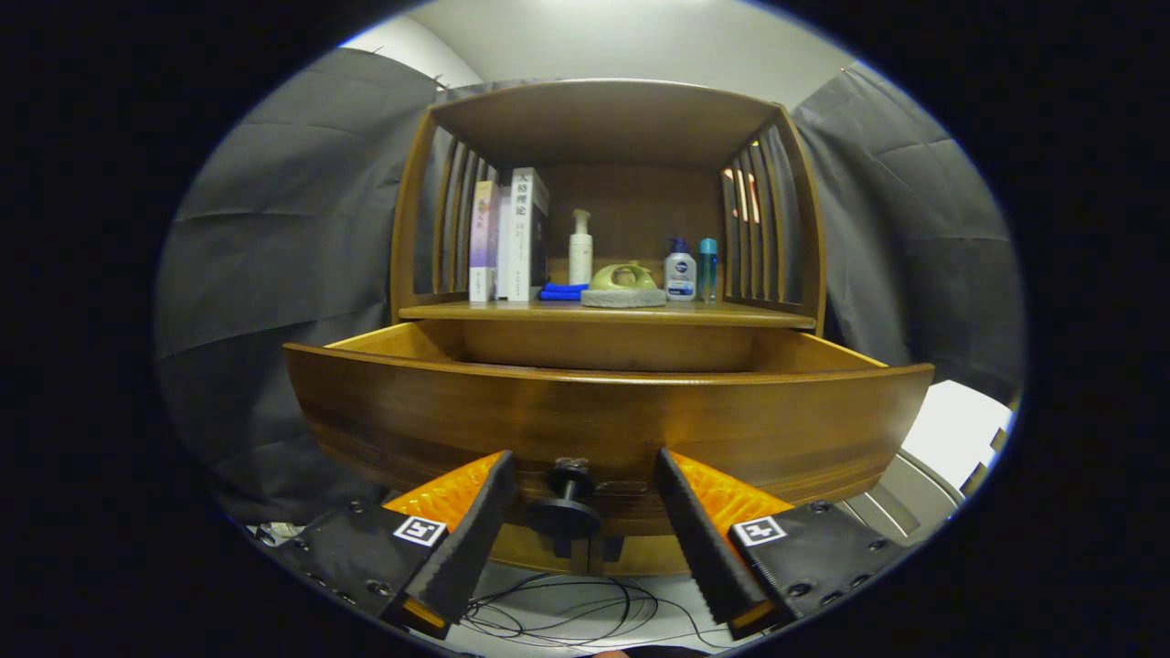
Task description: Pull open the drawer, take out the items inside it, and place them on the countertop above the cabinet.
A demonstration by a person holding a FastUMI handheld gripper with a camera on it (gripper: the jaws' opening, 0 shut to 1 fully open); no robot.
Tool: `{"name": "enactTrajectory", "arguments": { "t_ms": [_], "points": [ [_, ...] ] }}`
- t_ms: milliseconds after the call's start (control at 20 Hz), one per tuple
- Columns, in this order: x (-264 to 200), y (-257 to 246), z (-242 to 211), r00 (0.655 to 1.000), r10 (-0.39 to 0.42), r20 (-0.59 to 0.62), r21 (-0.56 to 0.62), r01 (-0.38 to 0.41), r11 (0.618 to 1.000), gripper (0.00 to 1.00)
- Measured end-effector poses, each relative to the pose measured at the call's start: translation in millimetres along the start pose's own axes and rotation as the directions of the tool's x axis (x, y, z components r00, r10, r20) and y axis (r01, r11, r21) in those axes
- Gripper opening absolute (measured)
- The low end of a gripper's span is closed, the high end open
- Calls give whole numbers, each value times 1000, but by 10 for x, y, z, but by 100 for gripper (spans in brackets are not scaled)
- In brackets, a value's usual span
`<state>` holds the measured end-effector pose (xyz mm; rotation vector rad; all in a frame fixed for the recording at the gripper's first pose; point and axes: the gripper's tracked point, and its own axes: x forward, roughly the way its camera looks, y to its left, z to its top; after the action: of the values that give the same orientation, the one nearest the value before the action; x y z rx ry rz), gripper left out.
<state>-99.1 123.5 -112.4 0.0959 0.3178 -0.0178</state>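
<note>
So the drawer (603, 411) is pulled out toward the camera, its wooden front right ahead of the gripper (580, 493). Jaws are spread wide, one on each side of the dark round knob (567, 512) without touching it. Can't see into the drawer from this angle. Up at 12 o'clock, the tabletop (731, 314) carries books (512, 236), a blue cloth (561, 292), a pump bottle (580, 249), a green teapot (623, 276) and two small bottles (691, 270).
</note>
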Motion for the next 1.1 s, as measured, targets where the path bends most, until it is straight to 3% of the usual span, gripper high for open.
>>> {"name": "enactTrajectory", "arguments": {
  "t_ms": [300,1100],
  "points": [
    [96,-55,23,999,-37,-2,21,37,999,96],
    [729,-77,205,999,-45,-17,37,45,998,98]
  ]
}}
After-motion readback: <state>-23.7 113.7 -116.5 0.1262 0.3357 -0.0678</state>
